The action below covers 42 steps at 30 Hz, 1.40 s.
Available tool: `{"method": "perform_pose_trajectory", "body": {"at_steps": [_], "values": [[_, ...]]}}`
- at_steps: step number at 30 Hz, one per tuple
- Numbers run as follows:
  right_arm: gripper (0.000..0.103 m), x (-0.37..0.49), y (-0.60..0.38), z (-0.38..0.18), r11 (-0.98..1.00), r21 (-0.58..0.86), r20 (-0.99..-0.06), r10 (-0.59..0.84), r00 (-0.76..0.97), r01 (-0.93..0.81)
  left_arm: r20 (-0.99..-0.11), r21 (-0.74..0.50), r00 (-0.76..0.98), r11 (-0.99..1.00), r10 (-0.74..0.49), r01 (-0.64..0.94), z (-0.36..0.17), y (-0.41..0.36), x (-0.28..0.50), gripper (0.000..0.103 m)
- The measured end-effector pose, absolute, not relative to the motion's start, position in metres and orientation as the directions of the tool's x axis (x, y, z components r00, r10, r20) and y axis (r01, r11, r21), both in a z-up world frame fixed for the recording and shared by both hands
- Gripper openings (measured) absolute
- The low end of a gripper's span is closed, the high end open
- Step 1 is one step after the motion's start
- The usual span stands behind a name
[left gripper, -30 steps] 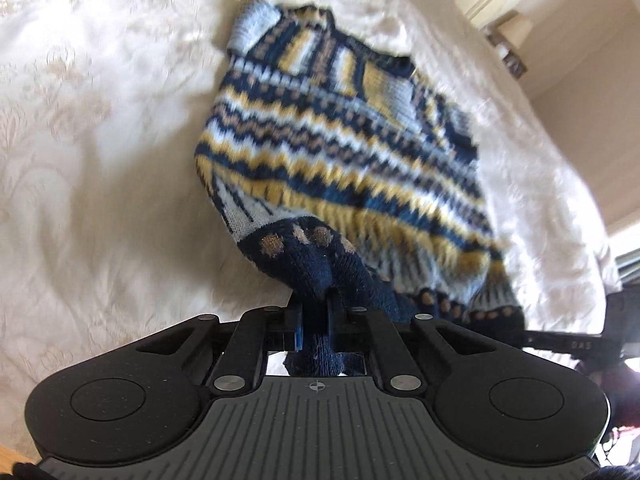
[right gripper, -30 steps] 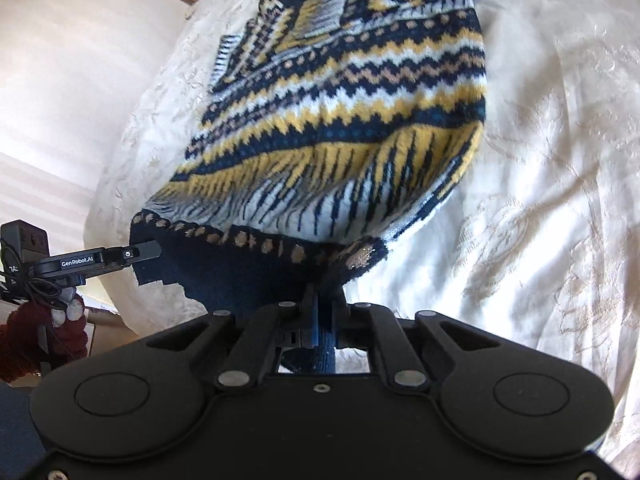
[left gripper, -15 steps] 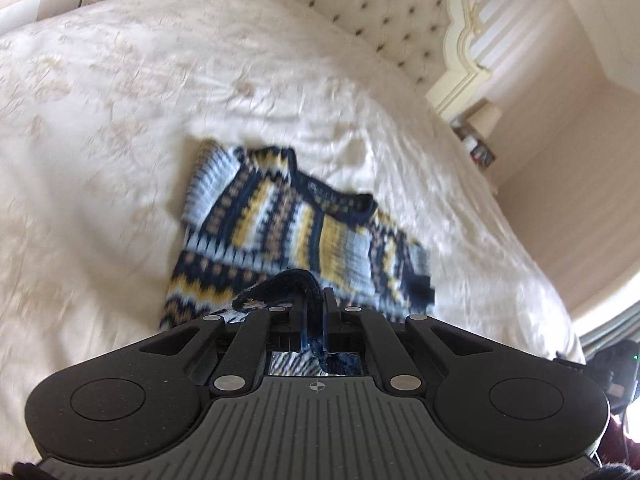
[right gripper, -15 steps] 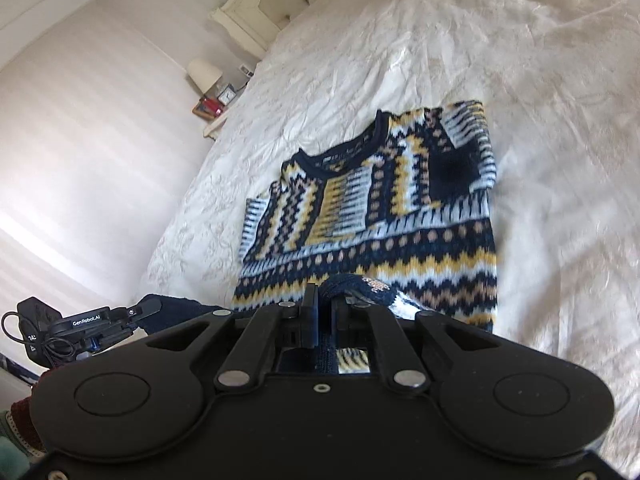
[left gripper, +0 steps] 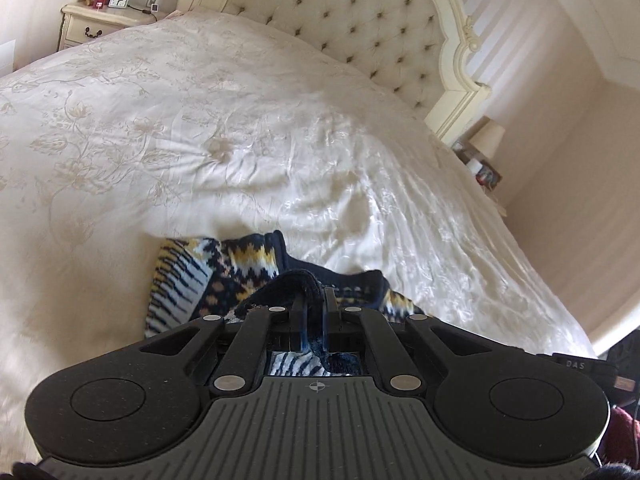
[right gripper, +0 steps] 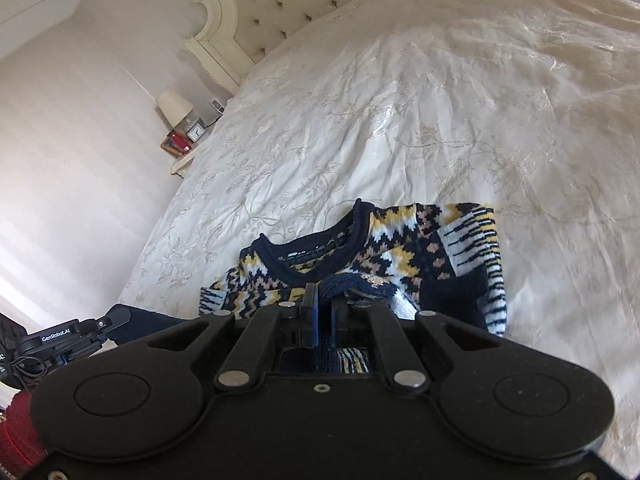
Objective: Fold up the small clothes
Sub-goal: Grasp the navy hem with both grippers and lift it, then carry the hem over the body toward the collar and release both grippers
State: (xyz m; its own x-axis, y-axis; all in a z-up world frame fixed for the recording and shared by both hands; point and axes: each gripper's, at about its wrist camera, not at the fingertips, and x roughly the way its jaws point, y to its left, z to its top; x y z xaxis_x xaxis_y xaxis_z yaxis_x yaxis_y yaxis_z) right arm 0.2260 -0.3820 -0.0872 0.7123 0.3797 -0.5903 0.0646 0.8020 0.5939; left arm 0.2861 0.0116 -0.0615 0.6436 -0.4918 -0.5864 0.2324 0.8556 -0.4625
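Observation:
A small knitted sweater (left gripper: 224, 276) in navy, yellow, white and tan lies on the white bedspread (left gripper: 200, 140). My left gripper (left gripper: 314, 308) is shut on the sweater's navy hem and holds it over the upper part of the garment. My right gripper (right gripper: 325, 304) is shut on the other corner of the hem, just below the navy neckline (right gripper: 316, 250). The sweater (right gripper: 432, 256) is doubled over, with its lower half hidden under my grippers. The left gripper (right gripper: 80, 330) also shows at the left edge of the right wrist view.
A tufted cream headboard (left gripper: 360, 20) stands at the far end of the bed. A nightstand (left gripper: 104, 20) with a lamp and clock sits at the far left, another lamp (right gripper: 174, 106) on the opposite side. The bed edge (right gripper: 160, 216) drops off beside the sweater.
Both grippers carried the hem forward from the foot end over the sweater's body up to the neckline, folding it in half. More of the bed and headboard came into view.

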Motion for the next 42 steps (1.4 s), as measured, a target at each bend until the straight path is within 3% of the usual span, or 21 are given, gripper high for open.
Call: {"method": "perform_pose_trajectory", "body": {"at_steps": [14,18,21,23,25,27,34,42], "values": [[0.014,0.329,-0.391,-0.157,0.824,0.543,-0.709,0.346,0.614,0.164,-0.722,-0.378,0.567,0.913,-0.396,0.156,-0.127,-0.006,0.381,0.007],[0.018,0.341,-0.392,-0.170,0.825,0.530,-0.733,0.331,0.594,0.194,-0.742,-0.374,0.552,0.918,-0.380,0.130,-0.136,-0.005,0.397,0.013],[0.019,0.346,-0.392,-0.174,0.828,0.522,-0.742,0.323,0.587,0.204,-0.732,-0.336,0.594,0.935,-0.335,0.114,-0.132,-0.004,0.403,0.029],[0.029,0.346,-0.391,-0.173,0.834,0.513,-0.741,0.311,0.596,0.203,-0.726,-0.317,0.610,0.941,-0.318,0.114,-0.126,-0.003,0.404,0.030],[0.058,0.343,-0.392,-0.170,0.838,0.507,-0.728,0.291,0.620,0.202,-0.723,-0.302,0.620,0.946,-0.305,0.114,-0.120,-0.003,0.405,0.034],[0.071,0.340,-0.394,-0.164,0.838,0.505,-0.707,0.265,0.656,0.206,-0.714,-0.288,0.633,0.950,-0.299,0.124,-0.113,-0.003,0.403,0.036],[0.071,0.329,-0.385,-0.140,0.895,0.425,-0.705,0.233,0.670,0.136,-0.712,-0.217,0.638,0.956,-0.294,0.198,-0.093,-0.020,0.374,0.047],[0.074,0.312,-0.320,-0.140,0.958,0.280,-0.758,0.263,0.597,-0.066,-0.792,-0.130,0.530,0.932,-0.303,0.339,-0.117,-0.066,0.324,0.054]]}}
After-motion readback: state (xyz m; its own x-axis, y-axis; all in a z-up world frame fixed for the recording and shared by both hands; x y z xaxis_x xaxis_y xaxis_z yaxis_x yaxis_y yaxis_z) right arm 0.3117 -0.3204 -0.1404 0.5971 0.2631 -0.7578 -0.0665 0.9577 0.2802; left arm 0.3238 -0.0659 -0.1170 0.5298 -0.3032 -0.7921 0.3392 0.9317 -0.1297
